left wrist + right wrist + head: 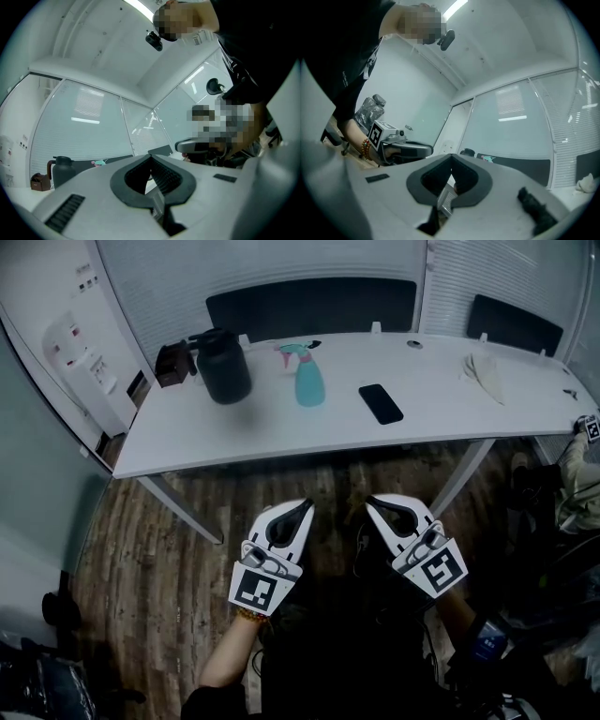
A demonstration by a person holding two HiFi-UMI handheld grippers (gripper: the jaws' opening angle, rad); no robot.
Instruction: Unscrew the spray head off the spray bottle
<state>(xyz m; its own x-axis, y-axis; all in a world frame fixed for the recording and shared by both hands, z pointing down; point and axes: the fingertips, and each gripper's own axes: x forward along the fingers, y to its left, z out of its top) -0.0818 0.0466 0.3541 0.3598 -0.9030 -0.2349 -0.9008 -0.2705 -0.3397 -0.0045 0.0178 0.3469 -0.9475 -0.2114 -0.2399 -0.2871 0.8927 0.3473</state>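
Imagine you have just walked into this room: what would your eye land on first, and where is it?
The white grippers stand out first: the left gripper and right gripper, both shut and empty, held side by side low in the head view, short of the table. Next comes the teal spray bottle, its pink spray head on, upright mid-table between a dark jug and a black phone.

A long ceiling lamp [453, 8] glows above. The flat white table [281, 442] is bright, the brown wood floor [141, 596] dim. Edges look bent and dark.
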